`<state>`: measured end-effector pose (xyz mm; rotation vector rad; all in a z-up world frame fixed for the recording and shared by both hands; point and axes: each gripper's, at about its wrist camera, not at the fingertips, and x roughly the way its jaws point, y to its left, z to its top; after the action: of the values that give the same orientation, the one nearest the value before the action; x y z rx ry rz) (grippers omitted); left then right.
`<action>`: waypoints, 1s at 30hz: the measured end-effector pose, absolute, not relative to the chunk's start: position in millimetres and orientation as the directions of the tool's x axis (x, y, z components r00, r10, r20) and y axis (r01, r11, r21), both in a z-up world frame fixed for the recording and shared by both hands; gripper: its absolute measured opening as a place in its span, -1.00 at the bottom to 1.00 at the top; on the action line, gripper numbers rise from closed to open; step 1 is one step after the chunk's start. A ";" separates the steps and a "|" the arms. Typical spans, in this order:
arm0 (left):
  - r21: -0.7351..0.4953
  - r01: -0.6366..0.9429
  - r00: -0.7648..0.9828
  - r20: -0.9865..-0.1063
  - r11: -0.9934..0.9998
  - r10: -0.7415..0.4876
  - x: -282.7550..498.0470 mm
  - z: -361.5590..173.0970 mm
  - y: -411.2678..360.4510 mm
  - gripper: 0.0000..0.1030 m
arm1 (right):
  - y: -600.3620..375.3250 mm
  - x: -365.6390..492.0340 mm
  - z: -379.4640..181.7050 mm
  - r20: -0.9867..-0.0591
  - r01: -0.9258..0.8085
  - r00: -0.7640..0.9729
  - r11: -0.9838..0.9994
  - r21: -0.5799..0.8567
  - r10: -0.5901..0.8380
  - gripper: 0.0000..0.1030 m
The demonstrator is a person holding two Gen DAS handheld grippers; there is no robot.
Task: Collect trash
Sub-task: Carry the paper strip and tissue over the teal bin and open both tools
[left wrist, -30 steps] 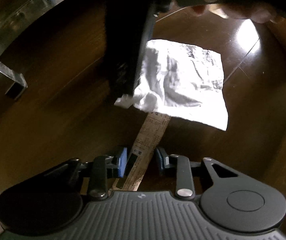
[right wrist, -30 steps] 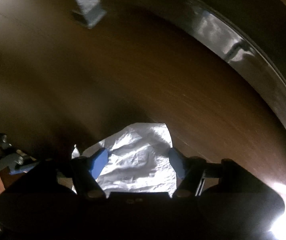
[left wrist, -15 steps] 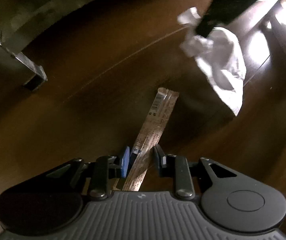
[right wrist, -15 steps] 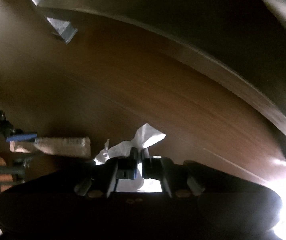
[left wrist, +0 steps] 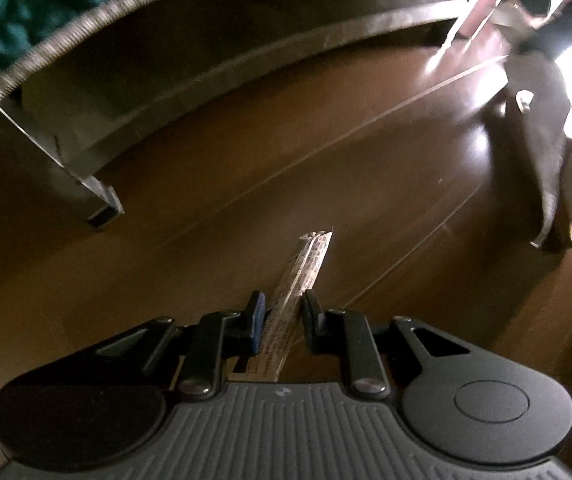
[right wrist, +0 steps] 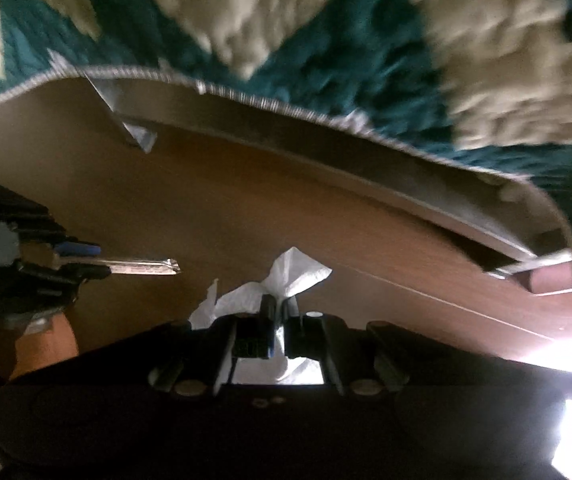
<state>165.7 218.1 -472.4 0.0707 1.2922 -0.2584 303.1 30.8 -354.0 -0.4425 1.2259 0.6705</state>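
Note:
My left gripper (left wrist: 280,308) is shut on a long thin printed wrapper strip (left wrist: 299,280), which sticks forward between the fingers above the wooden floor. In the right wrist view the same left gripper (right wrist: 86,260) holds the strip (right wrist: 146,268) level at the left. My right gripper (right wrist: 280,306) is shut on a crumpled white paper (right wrist: 286,280), with paper bunched out in front of and behind the fingers. In the left wrist view a dark shape (left wrist: 541,152) at the right edge is blurred; I cannot tell what it is.
A dark wooden floor (left wrist: 246,152) lies below. A low metal frame rail with a foot (left wrist: 98,204) runs along the back, also seen in the right wrist view (right wrist: 325,152). A teal and cream fuzzy blanket (right wrist: 325,40) hangs over it. Bright glare sits at the right.
My right gripper closed on the white paper and lifted it off the floor. Both grippers rose and tilted up, bringing the frame and blanket into view. The left still holds the strip.

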 end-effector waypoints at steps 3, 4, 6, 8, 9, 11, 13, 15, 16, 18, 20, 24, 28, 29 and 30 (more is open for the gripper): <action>-0.113 0.217 0.259 -0.951 0.970 -0.168 178.1 -454.4 227.3 -0.64 | 14.8 296.0 -325.0 -0.946 -0.658 0.210 0.751 0.052 0.249 -0.94; -0.110 0.221 0.271 -0.947 0.969 -0.169 180.7 -442.3 226.9 -0.64 | 8.3 294.1 -314.0 -0.942 -0.657 0.218 0.752 0.052 0.255 -0.94; -0.106 0.241 0.302 -0.936 0.965 -0.179 186.8 -415.9 223.8 -0.64 | -2.3 290.5 -292.9 -0.933 -0.652 0.239 0.756 0.051 0.268 -0.94; -0.097 0.256 0.342 -0.921 0.962 -0.184 191.6 -384.0 217.3 -0.64 | -13.2 288.1 -270.1 -0.924 -0.648 0.266 0.761 0.040 0.275 -0.95; -0.095 0.262 0.363 -0.913 0.960 -0.189 194.1 -367.1 212.9 -0.64 | -18.8 287.6 -259.6 -0.918 -0.641 0.280 0.766 0.039 0.281 -0.94; -0.086 0.272 0.402 -0.895 0.958 -0.195 197.2 -333.9 199.8 -0.64 | -29.7 286.8 -239.8 -0.907 -0.630 0.302 0.775 0.040 0.293 -0.94; -0.081 0.284 0.444 -0.872 0.955 -0.206 198.7 -301.4 186.4 -0.64 | -38.9 284.7 -221.7 -0.891 -0.624 0.336 0.781 0.033 0.306 -0.95; -0.074 0.289 0.486 -0.848 0.954 -0.213 199.8 -270.7 172.9 -0.64 | -54.7 281.0 -195.0 -0.871 -0.618 0.369 0.785 0.032 0.325 -0.95; -0.070 0.291 0.505 -0.836 0.954 -0.216 199.8 -254.5 165.6 -0.64 | -61.4 278.7 -183.0 -0.860 -0.612 0.389 0.791 0.027 0.330 -0.95; -0.061 0.283 0.547 -0.809 0.957 -0.213 198.5 -222.6 150.2 -0.64 | -80.4 274.5 -156.2 -0.836 -0.596 0.423 0.802 0.032 0.348 -0.94; -0.053 0.273 0.591 -0.779 0.961 -0.210 196.6 -192.3 135.3 -0.64 | -96.7 269.7 -131.0 -0.813 -0.583 0.460 0.812 0.027 0.357 -0.95; -0.028 0.268 0.670 -0.712 0.963 -0.208 188.7 -128.3 106.3 -0.64 | -131.8 258.3 -79.7 -0.765 -0.570 0.525 0.822 0.009 0.372 -0.95; 0.016 0.282 0.749 -0.628 0.959 -0.209 174.8 -64.9 71.4 -0.64 | -168.0 244.3 -29.3 -0.706 -0.549 0.596 0.836 -0.012 0.382 -0.95; 0.024 0.287 0.767 -0.605 0.958 -0.215 171.9 -48.3 60.8 -0.64 | -177.1 240.7 -15.9 -0.686 -0.546 0.618 0.837 -0.024 0.384 -0.95; 0.029 0.292 0.778 -0.589 0.956 -0.220 168.9 -34.7 50.5 -0.64 | -185.4 237.6 -3.7 -0.668 -0.546 0.635 0.837 -0.033 0.388 -0.95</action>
<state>168.9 50.5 -34.7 0.1210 0.6207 -0.2772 237.6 -185.4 -3.7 -0.2418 0.7018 0.5396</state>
